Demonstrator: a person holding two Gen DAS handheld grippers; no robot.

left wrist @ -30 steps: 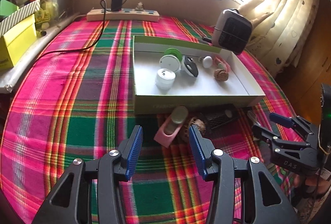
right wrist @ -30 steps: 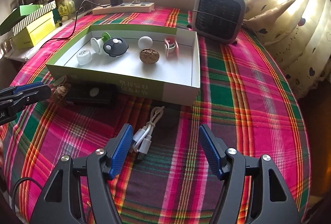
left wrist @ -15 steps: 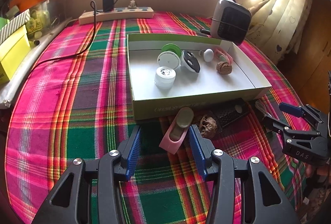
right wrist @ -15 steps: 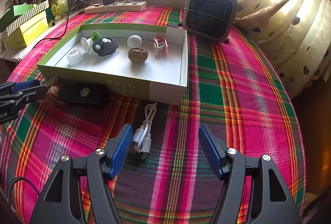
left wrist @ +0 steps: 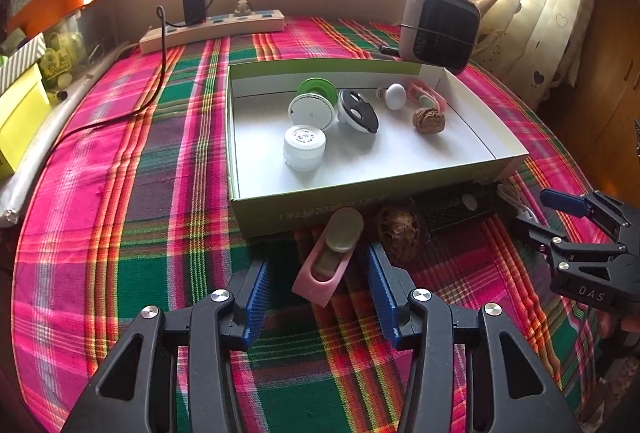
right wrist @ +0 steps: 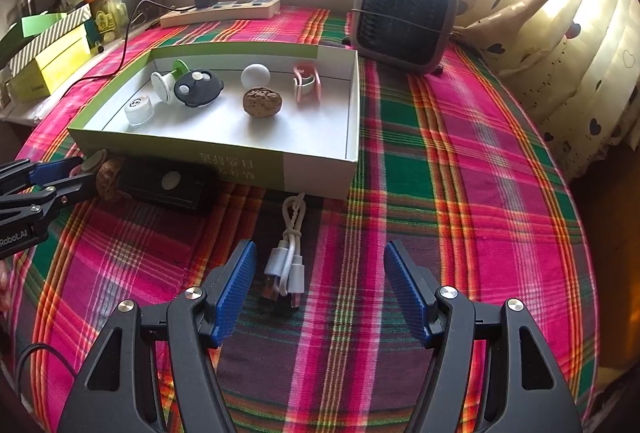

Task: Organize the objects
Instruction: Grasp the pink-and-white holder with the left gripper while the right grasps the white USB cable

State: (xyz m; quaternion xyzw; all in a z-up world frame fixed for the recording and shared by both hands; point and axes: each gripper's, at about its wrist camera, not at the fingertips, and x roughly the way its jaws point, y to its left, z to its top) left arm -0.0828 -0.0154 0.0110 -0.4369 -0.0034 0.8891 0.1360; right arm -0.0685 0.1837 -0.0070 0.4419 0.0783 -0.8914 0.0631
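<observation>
With our left gripper (left wrist: 316, 285) standing wide around the pink oblong plastic case (left wrist: 326, 261) just before the shallow green-and-white cardboard box (left wrist: 360, 193), and our right gripper (right wrist: 316, 289) gaping empty, we risk nudging the tilted case aside when closing.

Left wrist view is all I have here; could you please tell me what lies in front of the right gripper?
Observer: A bundled white cable lies on the cloth just ahead of the right gripper, nearer its left finger.
Operator: Thank you. Are its jaws touching the cable?
Observer: No, they stand open and clear of it.
Operator: And what is that black thing beside the walnut outside the box?
Observer: A flat black device with a round white button, lying against the box front wall.
</observation>
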